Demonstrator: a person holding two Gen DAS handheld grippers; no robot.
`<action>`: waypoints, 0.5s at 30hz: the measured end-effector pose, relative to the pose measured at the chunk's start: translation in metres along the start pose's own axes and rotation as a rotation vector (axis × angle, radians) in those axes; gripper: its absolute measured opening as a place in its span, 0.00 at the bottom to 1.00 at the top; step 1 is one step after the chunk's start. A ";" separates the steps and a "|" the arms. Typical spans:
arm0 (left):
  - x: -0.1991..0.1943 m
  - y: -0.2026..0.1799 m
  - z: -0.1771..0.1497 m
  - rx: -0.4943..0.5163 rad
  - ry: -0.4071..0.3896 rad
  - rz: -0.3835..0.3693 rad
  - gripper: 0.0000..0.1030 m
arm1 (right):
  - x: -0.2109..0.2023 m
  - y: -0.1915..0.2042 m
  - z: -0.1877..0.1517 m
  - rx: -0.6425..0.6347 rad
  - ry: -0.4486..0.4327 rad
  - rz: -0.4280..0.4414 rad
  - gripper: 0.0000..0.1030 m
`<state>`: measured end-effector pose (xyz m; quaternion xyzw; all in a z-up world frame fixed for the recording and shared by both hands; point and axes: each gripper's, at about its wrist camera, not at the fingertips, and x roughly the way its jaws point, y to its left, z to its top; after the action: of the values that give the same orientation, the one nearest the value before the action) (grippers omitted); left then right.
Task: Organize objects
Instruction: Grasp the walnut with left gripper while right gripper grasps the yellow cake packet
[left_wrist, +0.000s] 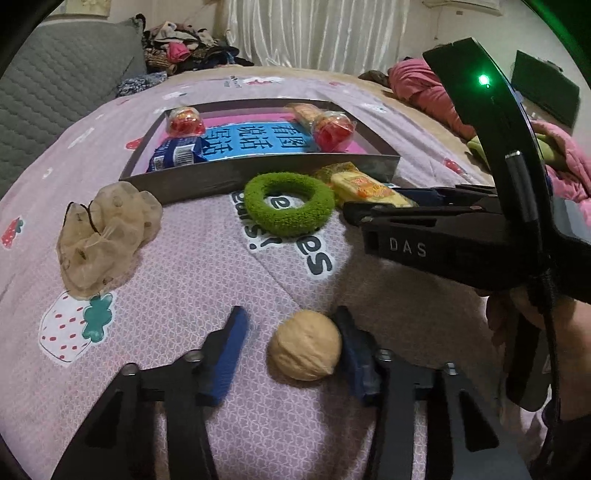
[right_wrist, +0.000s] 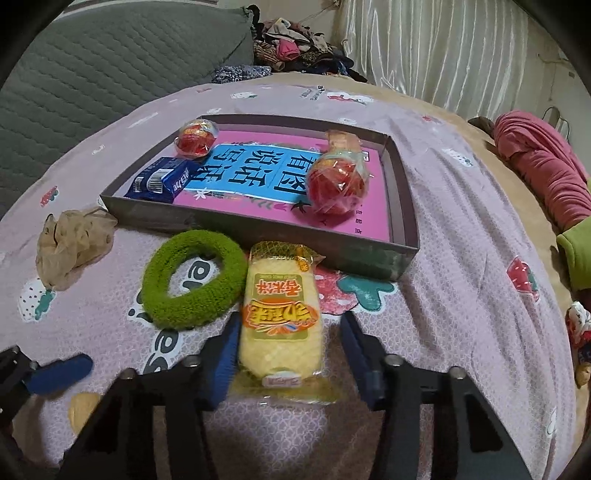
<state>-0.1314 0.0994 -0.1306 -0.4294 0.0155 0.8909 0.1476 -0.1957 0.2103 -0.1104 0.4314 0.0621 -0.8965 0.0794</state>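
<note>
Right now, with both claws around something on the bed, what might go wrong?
The walnut sits against one pad of the open left gripper; round, it could roll off the soft bedspread. The yellow snack packet between the open right gripper fingers touches the green ring, so lifting may drag it.

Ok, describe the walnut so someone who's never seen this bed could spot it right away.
Start at the shallow grey box on the pink bedspread, then come toward the camera past the green fuzzy ring. The walnut lies between the open left gripper fingers. It is the only small, tan, wrinkled ball; its neighbours are soft fabric or shiny wrappers.
</note>
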 end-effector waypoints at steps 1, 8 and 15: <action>0.000 -0.001 -0.001 0.004 0.000 0.000 0.38 | -0.001 0.000 0.000 0.004 -0.001 0.003 0.43; 0.000 0.001 -0.002 0.001 0.011 -0.010 0.32 | -0.007 -0.004 -0.004 0.022 -0.016 0.023 0.39; -0.010 0.008 0.001 -0.020 0.005 -0.026 0.32 | -0.026 -0.014 -0.010 0.071 -0.043 0.038 0.39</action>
<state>-0.1286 0.0895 -0.1230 -0.4335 0.0013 0.8878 0.1549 -0.1744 0.2282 -0.0956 0.4155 0.0206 -0.9056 0.0822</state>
